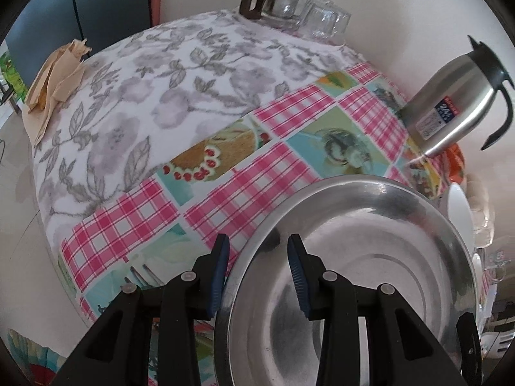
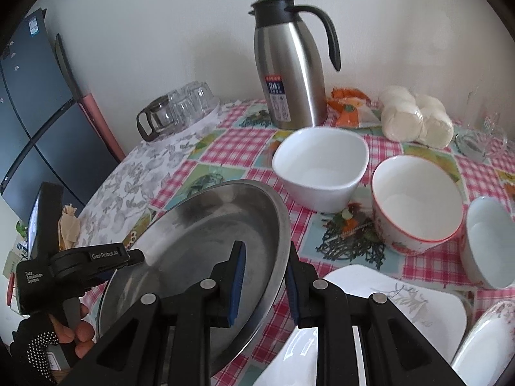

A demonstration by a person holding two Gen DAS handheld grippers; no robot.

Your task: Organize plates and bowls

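A round steel plate (image 2: 199, 234) hangs tilted over the near left part of the checked tablecloth (image 2: 244, 148), held from both sides. My right gripper (image 2: 265, 286) is shut on its right rim, one pad inside the dish and one beneath. My left gripper (image 1: 259, 273) is shut across the sloped left rim of the same steel plate (image 1: 370, 257); a gloved hand (image 2: 74, 331) holds that gripper. On the table stand a white square bowl (image 2: 318, 167), a red-rimmed bowl (image 2: 415, 199), a pale blue bowl (image 2: 489, 241) and a white square plate (image 2: 402, 305).
A steel thermos jug (image 2: 293, 74) stands at the back by the wall. A glass pot and upturned glasses (image 2: 180, 109) sit back left, wrapped white buns (image 2: 415, 115) and a glass mug (image 2: 482, 132) back right. Crumpled paper (image 1: 54, 80) lies at the far left edge.
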